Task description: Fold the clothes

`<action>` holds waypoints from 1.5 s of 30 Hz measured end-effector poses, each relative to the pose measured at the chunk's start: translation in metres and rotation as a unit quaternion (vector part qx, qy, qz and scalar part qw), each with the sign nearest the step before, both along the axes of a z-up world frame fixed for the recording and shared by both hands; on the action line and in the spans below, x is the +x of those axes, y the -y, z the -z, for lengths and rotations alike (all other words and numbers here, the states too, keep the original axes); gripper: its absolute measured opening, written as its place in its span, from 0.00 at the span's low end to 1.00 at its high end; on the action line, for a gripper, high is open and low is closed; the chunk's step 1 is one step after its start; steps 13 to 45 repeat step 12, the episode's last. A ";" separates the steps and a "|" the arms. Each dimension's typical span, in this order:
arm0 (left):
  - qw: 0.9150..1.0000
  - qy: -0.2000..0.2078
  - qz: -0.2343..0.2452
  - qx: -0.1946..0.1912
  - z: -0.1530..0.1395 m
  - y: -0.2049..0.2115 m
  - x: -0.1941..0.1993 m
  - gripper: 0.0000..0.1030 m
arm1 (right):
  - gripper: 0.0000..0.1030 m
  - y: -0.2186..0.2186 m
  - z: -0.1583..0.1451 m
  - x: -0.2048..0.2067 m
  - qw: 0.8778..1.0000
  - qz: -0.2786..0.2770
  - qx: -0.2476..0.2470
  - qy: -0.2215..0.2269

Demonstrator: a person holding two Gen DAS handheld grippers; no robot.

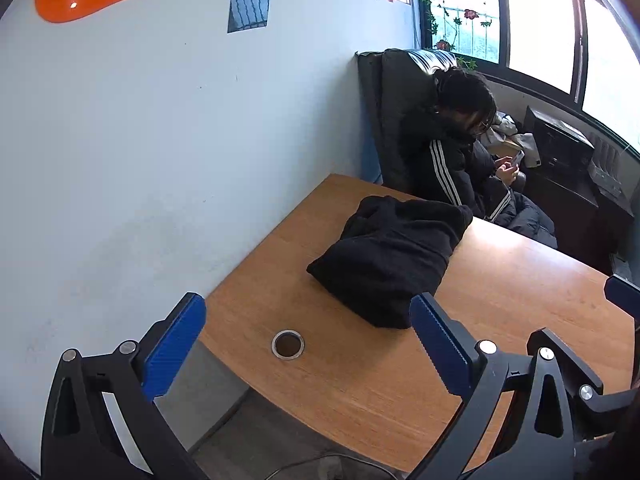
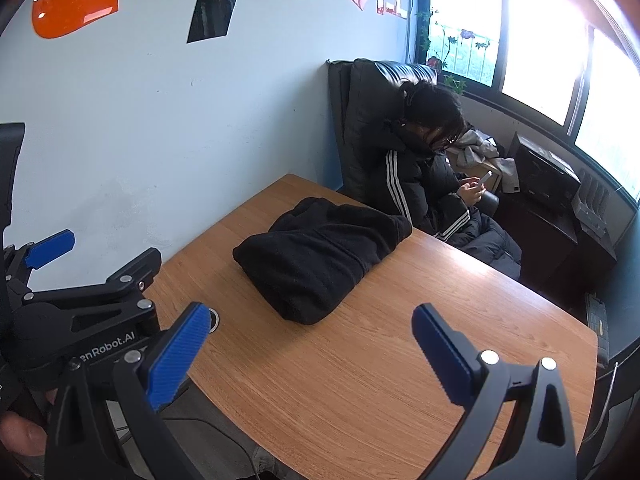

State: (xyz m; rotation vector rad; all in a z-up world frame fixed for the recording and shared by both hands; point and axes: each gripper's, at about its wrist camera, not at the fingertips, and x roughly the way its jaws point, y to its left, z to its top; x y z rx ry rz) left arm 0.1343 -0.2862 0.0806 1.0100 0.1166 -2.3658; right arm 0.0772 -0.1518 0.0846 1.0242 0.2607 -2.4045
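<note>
At the middle of the frame in both views I see the black garment (image 1: 390, 258) lying folded into a bundle on the wooden table (image 2: 360, 380). My left gripper (image 1: 308, 344) and right gripper (image 2: 312, 354) both hang above the table's near edge, blue fingers (image 2: 176, 360) spread wide, holding nothing. At lower left of the right view, the left gripper's body reads "enRobot.AI", its first letters hidden.

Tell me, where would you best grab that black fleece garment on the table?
Probably the near corner of the black fleece garment, approached low from the near table edge: it bulges thickly there, facing both open grippers, the left gripper and right gripper.
</note>
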 end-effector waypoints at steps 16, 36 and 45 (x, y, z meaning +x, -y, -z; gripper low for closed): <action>0.999 -0.004 -0.035 -0.003 0.000 0.003 0.008 1.00 | 1.00 0.008 -0.011 0.003 0.999 -0.013 0.008 -0.031; 0.999 -0.004 -0.035 -0.003 0.000 0.003 0.008 1.00 | 1.00 0.008 -0.011 0.003 0.999 -0.013 0.008 -0.031; 0.999 -0.004 -0.035 -0.003 0.000 0.003 0.008 1.00 | 1.00 0.008 -0.011 0.003 0.999 -0.013 0.008 -0.031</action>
